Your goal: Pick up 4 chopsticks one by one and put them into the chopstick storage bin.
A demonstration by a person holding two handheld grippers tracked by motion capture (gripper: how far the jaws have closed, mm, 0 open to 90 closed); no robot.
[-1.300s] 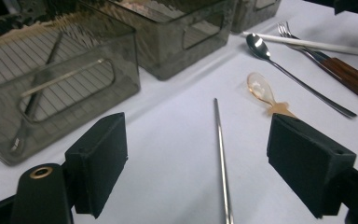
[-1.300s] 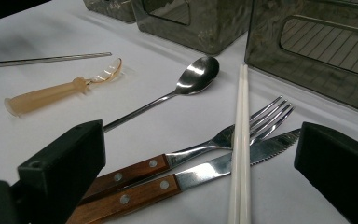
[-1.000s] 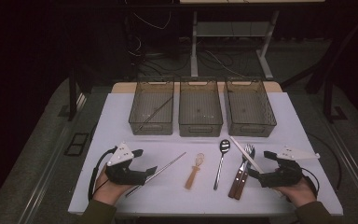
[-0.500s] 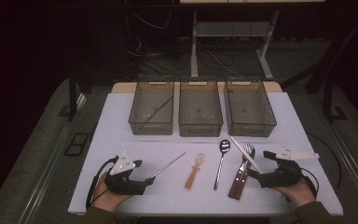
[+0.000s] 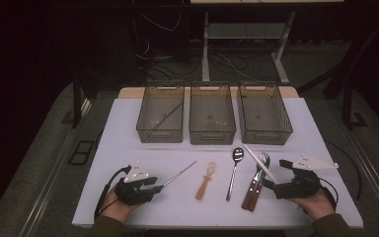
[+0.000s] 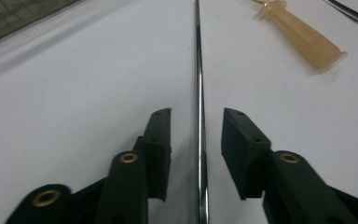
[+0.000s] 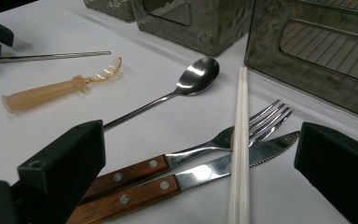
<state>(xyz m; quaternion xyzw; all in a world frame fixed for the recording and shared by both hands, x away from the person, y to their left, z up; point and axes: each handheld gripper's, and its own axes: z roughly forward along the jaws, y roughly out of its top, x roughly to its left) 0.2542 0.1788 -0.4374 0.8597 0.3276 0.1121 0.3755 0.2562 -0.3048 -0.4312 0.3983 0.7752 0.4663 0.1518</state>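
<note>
Apparently just the left bin holds a thin rod.

Thin metal chopstick, shiny steel, lying flat on the white bench, near end between the left gripper's fingers, tip pointing up-right.

A dim lab: white table on a metal frame, loose cables on the floor behind

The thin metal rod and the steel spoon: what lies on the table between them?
A translucent amber plastic spoon, seen in the high view, between metal rod and steel spoon.
</note>
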